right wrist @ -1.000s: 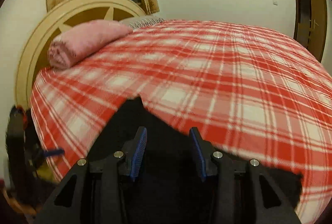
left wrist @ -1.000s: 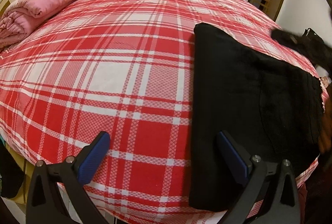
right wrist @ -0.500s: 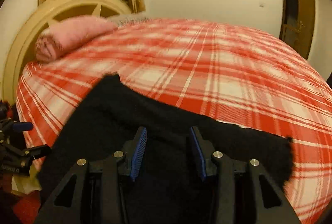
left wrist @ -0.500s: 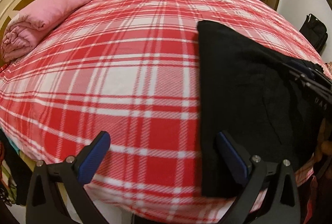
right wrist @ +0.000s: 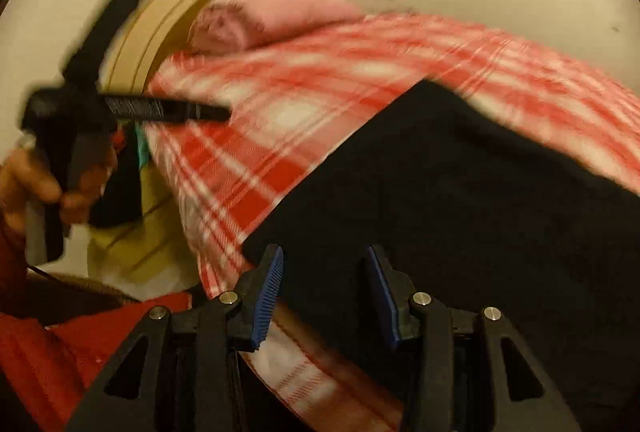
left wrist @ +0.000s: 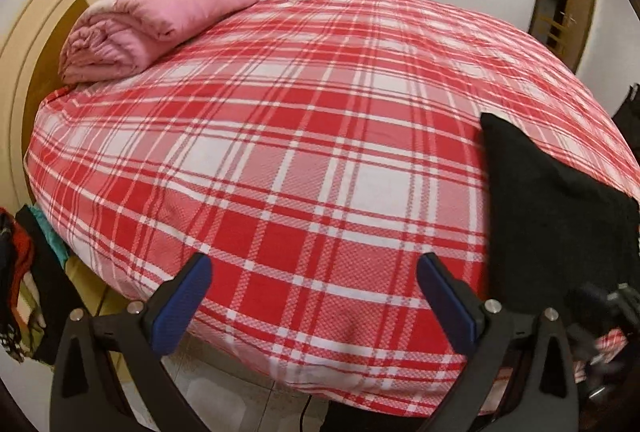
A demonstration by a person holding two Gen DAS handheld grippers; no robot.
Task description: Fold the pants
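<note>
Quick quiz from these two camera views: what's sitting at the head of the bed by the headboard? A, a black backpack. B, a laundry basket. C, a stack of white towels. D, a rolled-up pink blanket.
D: a rolled-up pink blanket lies on the red plaid bedcover against the curved headboard, far from the black pants.

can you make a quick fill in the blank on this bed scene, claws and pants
1. The black pants lie on a red and white ____ bedcover.
2. The rolled blanket by the headboard is ____.
3. The left claw is wide open and grips ____.
4. The pants lie to the ____ of the left claw.

Missing words: plaid; pink; nothing; right
</note>
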